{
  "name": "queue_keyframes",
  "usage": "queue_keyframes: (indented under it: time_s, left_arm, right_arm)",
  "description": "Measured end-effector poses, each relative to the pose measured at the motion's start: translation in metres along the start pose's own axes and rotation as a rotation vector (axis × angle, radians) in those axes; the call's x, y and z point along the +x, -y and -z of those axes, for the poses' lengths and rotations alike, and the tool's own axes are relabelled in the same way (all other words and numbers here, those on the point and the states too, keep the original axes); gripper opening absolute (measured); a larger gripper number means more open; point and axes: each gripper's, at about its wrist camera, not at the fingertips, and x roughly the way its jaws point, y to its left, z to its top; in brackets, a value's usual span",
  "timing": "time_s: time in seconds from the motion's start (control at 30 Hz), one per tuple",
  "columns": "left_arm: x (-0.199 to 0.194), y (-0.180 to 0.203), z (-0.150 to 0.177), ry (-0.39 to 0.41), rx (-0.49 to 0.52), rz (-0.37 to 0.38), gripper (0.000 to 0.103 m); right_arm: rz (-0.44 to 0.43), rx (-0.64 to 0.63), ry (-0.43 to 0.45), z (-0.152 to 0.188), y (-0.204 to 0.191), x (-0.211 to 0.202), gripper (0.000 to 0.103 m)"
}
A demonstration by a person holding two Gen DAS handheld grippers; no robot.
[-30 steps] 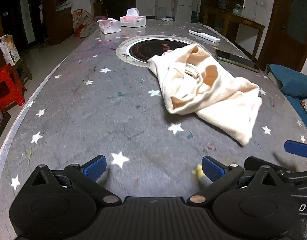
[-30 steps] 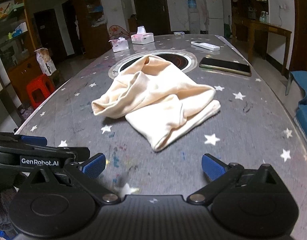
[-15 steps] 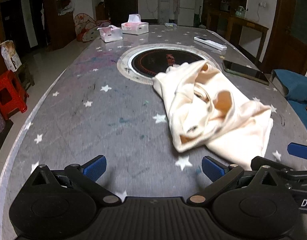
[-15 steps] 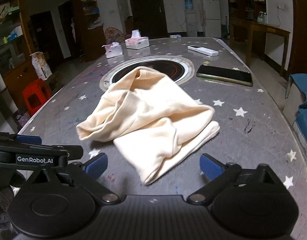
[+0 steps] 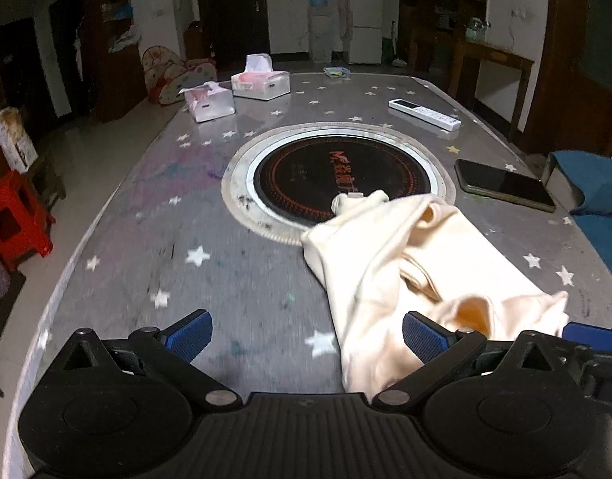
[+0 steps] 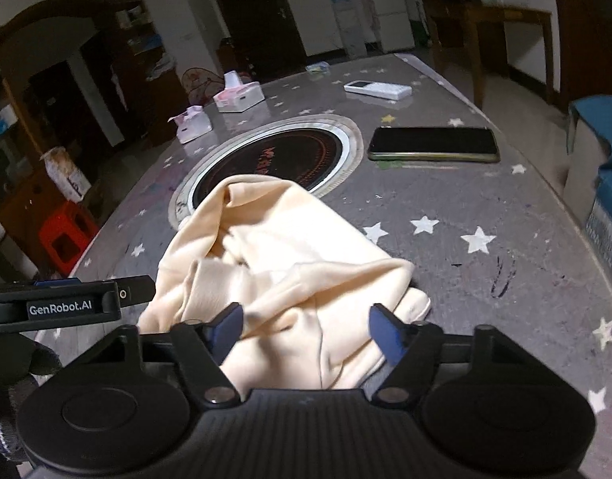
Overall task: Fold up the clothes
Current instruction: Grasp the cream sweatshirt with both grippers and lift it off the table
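A grey star-printed table [image 5: 234,263] carries a crumpled cream garment [image 6: 290,263] near its front edge. The left gripper [image 5: 306,337] and right gripper [image 6: 306,325] gape wide, holding nothing. Fabric appears light and limp; grasp a near hem corner.

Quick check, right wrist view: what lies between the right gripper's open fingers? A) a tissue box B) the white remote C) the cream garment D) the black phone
C: the cream garment is bunched between the blue pads of the right gripper, jaws apart; the phone lies well beyond it on the table.
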Motion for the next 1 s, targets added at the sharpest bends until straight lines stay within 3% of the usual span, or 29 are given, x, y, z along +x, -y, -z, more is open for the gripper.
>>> queue_keyframes:
  time_s: [0.2, 0.4, 0.5, 0.6, 0.67, 0.77, 1.0]
  left_arm:
    - [0.022, 0.006, -0.022, 0.001, 0.054, 0.004, 0.103]
    - [0.046, 0.019, -0.037, 0.022, 0.130, 0.011, 0.100]
    - [0.056, 0.026, -0.040, 0.021, 0.175, 0.015, 0.087]
    - [0.064, 0.028, -0.038, 0.014, 0.221, 0.027, 0.056]
    - [0.065, 0.026, -0.037, 0.003, 0.223, 0.060, 0.024]
    - [0.059, 0.020, -0.034, 0.013, 0.196, 0.084, 0.007]
    - [0.009, -0.020, -0.037, 0.081, 0.060, 0.101, 0.004]
  right_arm:
    - [-0.026, 0.079, -0.026, -0.010, 0.010, 0.016, 0.065]
    - [-0.069, 0.187, -0.061, -0.019, 0.019, 0.032, 0.054]
    - [-0.076, 0.233, -0.080, -0.023, 0.025, 0.042, 0.047]
    - [-0.072, 0.239, -0.082, -0.023, 0.029, 0.047, 0.032]
    - [-0.071, 0.232, -0.077, -0.022, 0.032, 0.048, 0.023]
    - [-0.101, 0.237, -0.071, -0.021, 0.035, 0.044, 0.014]
    - [-0.145, 0.193, -0.003, -0.030, 0.028, 0.017, 0.010]
